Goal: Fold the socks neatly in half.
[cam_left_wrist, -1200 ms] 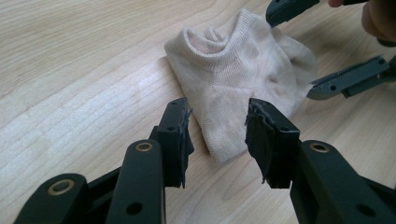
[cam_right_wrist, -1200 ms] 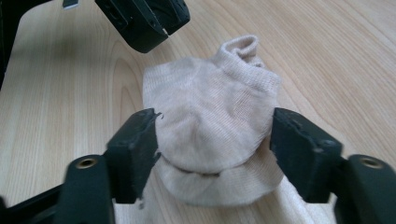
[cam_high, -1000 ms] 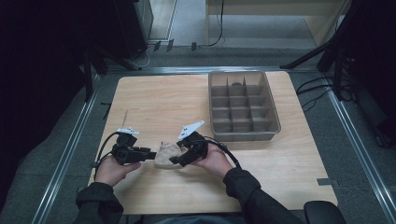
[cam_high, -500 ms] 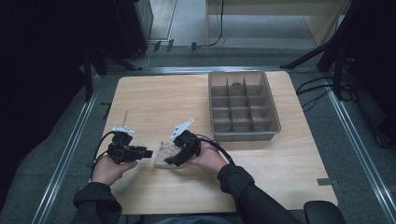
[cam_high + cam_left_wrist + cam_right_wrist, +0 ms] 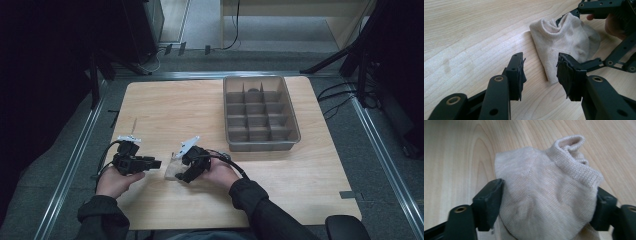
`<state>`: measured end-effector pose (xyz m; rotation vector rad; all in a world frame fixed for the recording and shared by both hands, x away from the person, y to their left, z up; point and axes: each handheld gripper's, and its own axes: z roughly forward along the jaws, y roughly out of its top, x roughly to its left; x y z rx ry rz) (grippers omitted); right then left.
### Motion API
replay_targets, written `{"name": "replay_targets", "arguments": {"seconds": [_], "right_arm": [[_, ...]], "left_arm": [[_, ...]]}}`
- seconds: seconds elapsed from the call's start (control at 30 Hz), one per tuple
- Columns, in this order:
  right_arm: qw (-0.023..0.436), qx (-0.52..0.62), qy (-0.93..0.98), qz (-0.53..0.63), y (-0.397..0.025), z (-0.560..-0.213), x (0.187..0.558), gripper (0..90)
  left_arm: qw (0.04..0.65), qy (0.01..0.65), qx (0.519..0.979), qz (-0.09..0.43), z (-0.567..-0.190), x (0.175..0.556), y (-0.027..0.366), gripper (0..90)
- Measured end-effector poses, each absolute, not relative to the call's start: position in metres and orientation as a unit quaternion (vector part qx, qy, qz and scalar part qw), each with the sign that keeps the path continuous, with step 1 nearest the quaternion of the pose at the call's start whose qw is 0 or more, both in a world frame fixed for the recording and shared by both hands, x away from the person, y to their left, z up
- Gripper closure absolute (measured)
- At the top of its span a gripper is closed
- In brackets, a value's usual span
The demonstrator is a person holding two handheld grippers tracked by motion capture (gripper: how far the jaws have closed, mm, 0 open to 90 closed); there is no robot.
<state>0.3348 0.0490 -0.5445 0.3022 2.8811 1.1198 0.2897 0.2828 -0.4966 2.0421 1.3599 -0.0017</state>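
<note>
Sock: a bunched beige sock [image 5: 173, 168] lies on the wooden table [image 5: 165, 107], lower left of centre.
Right gripper [image 5: 187, 170]: jaws clamped around the sock's sides.
Left gripper [image 5: 152, 163]: jaws spread, empty, just beside the sock.
Tray: grey compartment tray [image 5: 260, 146], upper right, well apart.

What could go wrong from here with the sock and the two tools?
The right tool grips the bunched sock only by its sides, so the soft fabric may slip out if lifted. The left tool is open beside the sock's edge; closing there might catch only a thin fold, or its jaws could bump the right tool close by.
</note>
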Motion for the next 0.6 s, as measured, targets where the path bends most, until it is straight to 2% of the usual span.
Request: {"name": "replay_targets", "arguments": {"seconds": [0.3,0.57,0.6], "right_arm": [[0.035,0.084,0.927,0.363,0.0477,-0.5457,0.3312,30.7],[0.032,0.078,0.927,0.366,0.0445,-0.5447,0.3302,43.7],[0.033,0.074,0.926,0.369,0.0431,-0.5446,0.3305,48.2]], "left_arm": [[0.336,0.524,0.783,-0.001,-0.4971,0.29,0.2831,55.4],[0.336,0.527,0.781,-0.001,-0.4969,0.2897,0.2848,55.4],[0.336,0.528,0.78,-0.001,-0.4971,0.2896,0.2849,55.4]]}}
